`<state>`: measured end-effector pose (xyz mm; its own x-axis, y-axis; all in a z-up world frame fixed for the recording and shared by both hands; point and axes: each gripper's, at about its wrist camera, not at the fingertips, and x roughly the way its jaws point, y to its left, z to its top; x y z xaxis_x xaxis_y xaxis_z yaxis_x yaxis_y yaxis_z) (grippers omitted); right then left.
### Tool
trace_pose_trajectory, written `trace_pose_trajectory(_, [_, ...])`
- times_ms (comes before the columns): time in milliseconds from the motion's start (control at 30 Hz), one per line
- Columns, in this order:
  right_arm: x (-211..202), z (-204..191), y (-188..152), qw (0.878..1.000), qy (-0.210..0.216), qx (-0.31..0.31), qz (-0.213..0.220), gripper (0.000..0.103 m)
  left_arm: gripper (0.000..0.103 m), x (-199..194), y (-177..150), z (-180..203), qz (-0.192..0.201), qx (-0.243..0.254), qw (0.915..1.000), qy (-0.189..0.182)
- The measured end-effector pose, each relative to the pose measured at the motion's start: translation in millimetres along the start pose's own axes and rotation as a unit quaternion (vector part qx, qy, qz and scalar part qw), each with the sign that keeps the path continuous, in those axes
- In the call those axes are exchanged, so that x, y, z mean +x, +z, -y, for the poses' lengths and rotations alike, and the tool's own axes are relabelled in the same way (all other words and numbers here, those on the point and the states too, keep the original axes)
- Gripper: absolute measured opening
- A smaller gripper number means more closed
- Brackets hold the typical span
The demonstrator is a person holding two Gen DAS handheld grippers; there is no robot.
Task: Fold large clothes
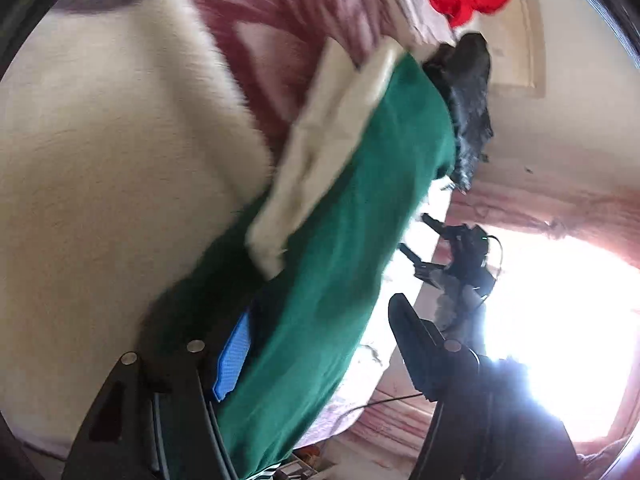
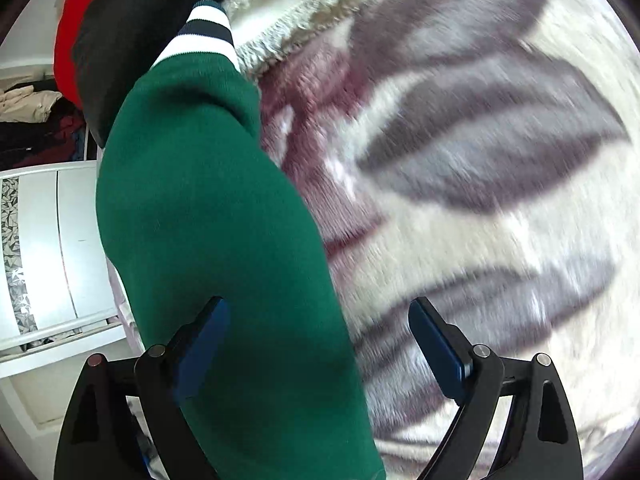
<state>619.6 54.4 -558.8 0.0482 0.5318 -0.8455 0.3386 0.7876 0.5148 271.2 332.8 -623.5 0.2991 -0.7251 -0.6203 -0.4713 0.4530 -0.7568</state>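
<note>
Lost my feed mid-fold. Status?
Left gripper open, right gripper open, both astride green sweater, neither pinching. Sweater draped on patterned blanket. Cream fleece lies across it.

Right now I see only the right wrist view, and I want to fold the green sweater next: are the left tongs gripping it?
Observer: No. The left tongs stand open. The green sweater runs between them and lies against one blue pad only.
Operator: Is anything lying on the sweater on that side?
Observer: Yes, a cream cloth overlaps its far edge.
</note>
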Motion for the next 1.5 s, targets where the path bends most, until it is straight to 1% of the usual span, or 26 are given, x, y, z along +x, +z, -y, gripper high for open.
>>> trace_pose_trajectory(133, [-3,-7,1,1.000,0.002,-0.007,0.000,0.093,0.065,-8,25,22,0.031,0.059,0.9977,0.011])
trace_pose_trajectory(200, [4,-15,-4,1.000,0.004,0.001,0.001,0.093,0.070,9,48,43,0.031,0.107,0.9936,0.015])
trace_pose_trajectory(233, [6,-14,-10,1.000,0.006,0.008,0.001,0.093,0.073,22,57,47,0.022,0.135,0.9900,0.036])
trace_pose_trajectory(267, [7,-13,-16,1.000,0.008,0.015,0.002,0.093,0.073,42,63,50,0.001,0.156,0.9845,0.079])
trace_pose_trajectory(300, [7,-10,-21,1.000,0.009,0.021,0.001,0.093,0.072,58,63,51,-0.018,0.167,0.9802,0.106])
trace_pose_trajectory(333, [8,-7,-27,1.000,0.010,0.029,-0.002,0.093,0.063,72,60,51,-0.028,0.180,0.9765,0.116])
trace_pose_trajectory(367, [8,-5,-29,0.999,0.011,0.036,-0.003,0.093,0.024,76,53,50,-0.020,0.193,0.9729,0.126])
trace_pose_trajectory(400, [9,-3,-33,0.999,0.013,0.042,-0.003,0.093,0.021,76,44,49,0.001,0.203,0.9683,0.146])
trace_pose_trajectory(433, [8,-1,-37,0.999,0.013,0.047,-0.005,0.093,0.013,70,37,48,0.021,0.206,0.9685,0.139])
trace_pose_trajectory(467, [9,0,-39,0.999,0.012,0.047,-0.005,0.093,0.010,61,33,47,0.038,0.199,0.9708,0.129])
trace_pose_trajectory(500, [9,0,-43,0.999,0.010,0.045,-0.003,0.093,0.009,50,27,46,0.056,0.187,0.9734,0.120])
trace_pose_trajectory(567, [2,0,-42,0.999,0.006,0.036,0.002,0.093,0.008,34,13,43,0.086,0.173,0.9739,0.120])
trace_pose_trajectory(633, [-4,-7,-37,1.000,0.004,0.023,0.007,0.093,0.008,34,8,26,0.085,0.143,0.9796,0.113])
trace_pose_trajectory(700, [-7,-15,-27,1.000,0.002,0.007,0.005,0.093,0.008,39,10,6,0.081,0.090,0.9889,0.086])
trace_pose_trajectory(800, [-2,-33,-17,1.000,0.002,-0.020,-0.001,0.093,0.015,36,16,-3,0.069,0.025,0.9970,0.024])
trace_pose_trajectory(833, [-1,-38,-14,1.000,0.003,-0.029,-0.001,0.093,0.019,31,15,-2,0.063,0.009,0.9979,0.009])
trace_pose_trajectory(900, [1,-45,-9,0.999,0.003,-0.042,-0.004,0.093,0.028,10,10,2,0.079,0.004,0.9966,-0.022])
trace_pose_trajectory(933, [1,-47,-7,0.999,0.004,-0.047,-0.005,0.093,0.052,-2,8,6,0.089,0.005,0.9953,-0.036])
trace_pose_trajectory(967, [0,-47,-6,0.999,0.011,-0.052,-0.005,0.093,0.077,-15,6,10,0.105,0.007,0.9923,-0.064])
trace_pose_trajectory(1033, [-1,-43,-5,0.998,0.022,-0.061,-0.006,0.093,0.091,-32,8,23,0.158,0.013,0.9821,-0.102])
trace_pose_trajectory(1100, [-7,-29,-2,0.998,0.026,-0.063,-0.007,0.093,0.093,-43,15,30,0.202,0.025,0.9740,-0.100])
trace_pose_trajectory(1167, [-11,-12,2,0.998,0.030,-0.058,-0.011,0.093,0.093,-34,39,41,0.203,0.053,0.9761,-0.056])
trace_pose_trajectory(1233, [-12,2,6,0.998,0.036,-0.053,-0.013,0.093,0.093,-15,69,50,0.190,0.083,0.9777,-0.031])
trace_pose_trajectory(1267, [-12,10,8,0.998,0.040,-0.050,-0.016,0.093,0.093,-6,82,51,0.179,0.094,0.9792,-0.018])
trace_pose_trajectory(1367, [-7,18,17,0.997,0.052,-0.053,-0.024,0.093,0.093,38,134,51,0.118,0.126,0.9848,0.015])
trace_pose_trajectory(1500, [8,29,40,0.995,0.069,-0.065,-0.036,0.093,0.093,99,178,52,0.038,0.137,0.9893,0.035])
